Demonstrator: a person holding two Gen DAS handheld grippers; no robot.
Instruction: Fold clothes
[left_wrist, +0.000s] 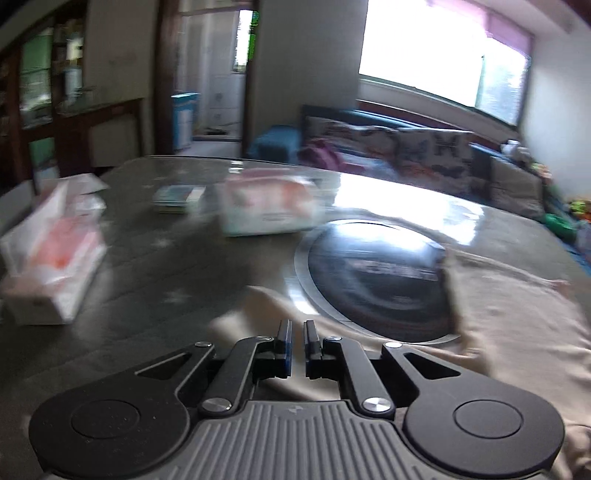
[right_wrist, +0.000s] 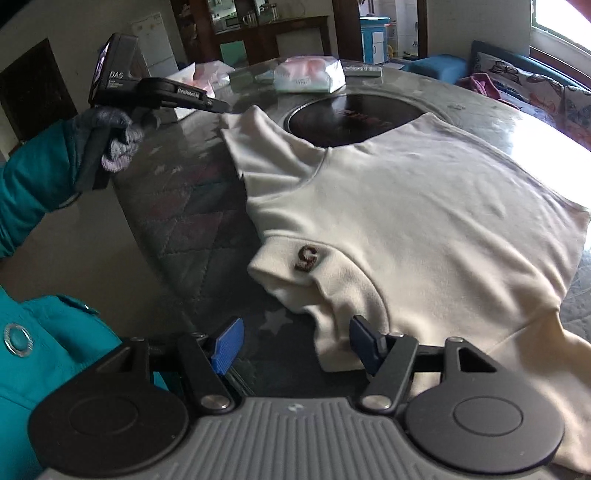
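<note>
Across the round table (right_wrist: 177, 206) our cream sweater (right_wrist: 424, 206) lies flat toward its near edge, so we should close the wide-open, empty right gripper (right_wrist: 295, 345) squarely on the collar (right_wrist: 295, 266) while the left gripper (left_wrist: 297, 345), nearly closed, seemingly empty through blur, takes the far sleeve (right_wrist: 255, 147).

daylight enters from an overexposed window (left_wrist: 436, 55) at upper right, casting strong glare across the glossy table (left_wrist: 406, 195), while the left wrist view is heavily motion-blurred, the right wrist view mostly sharp, the room interior dim, and both views curve markedly at fisheye edges.
</note>
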